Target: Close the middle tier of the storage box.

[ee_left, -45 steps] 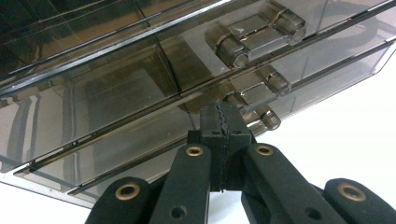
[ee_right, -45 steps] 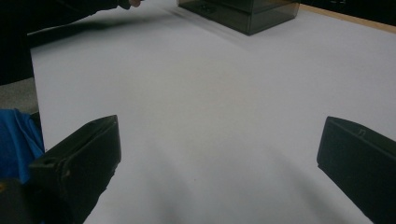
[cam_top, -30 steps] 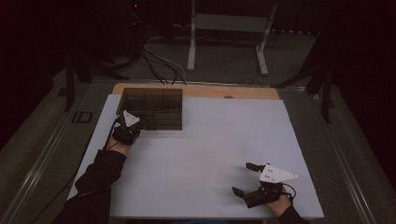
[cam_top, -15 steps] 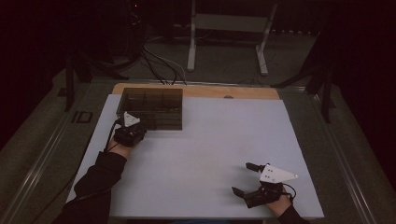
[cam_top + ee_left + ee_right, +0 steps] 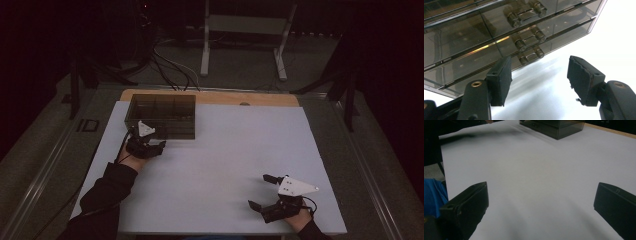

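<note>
Right, nearest first: right gripper [image 5: 264,192] sits low at the near right of the white table sheet [image 5: 240,150], held in the person's right hand [image 5: 298,220]. Jaws spread wide, nothing between them. Its own view [image 5: 541,202] confirms it: two black jaws far apart with bare white sheet between, pointing across the table toward the drawer box [image 5: 554,126] at the far side. A bit of blue cloth [image 5: 434,192] shows at the left edge of that view.

Left gripper [image 5: 155,146] is farther up, left side of the sheet, held in the left hand [image 5: 131,159] with a dark sleeve [image 5: 102,192] coming in from the bottom. It's just in front of the smoked-plastic drawer box [image 5: 162,116], which stands at the far left of the sheet, near the wooden table edge [image 5: 210,97]. Left gripper view [image 5: 539,75]: jaws apart, released, gripping nothing. Pads are worn, right one chipped at the edge. Box front [image 5: 499,37] is close ahead, tilted in frame, three stacked drawers, each with a small bar handle [image 5: 527,40] on two round posts. Lowest handle [image 5: 531,55] is just beyond the jaw tips, no contact. All drawers look closed.

Beyond the table: dark floor, loose cables [image 5: 172,70], a metal stand frame [image 5: 245,40].
</note>
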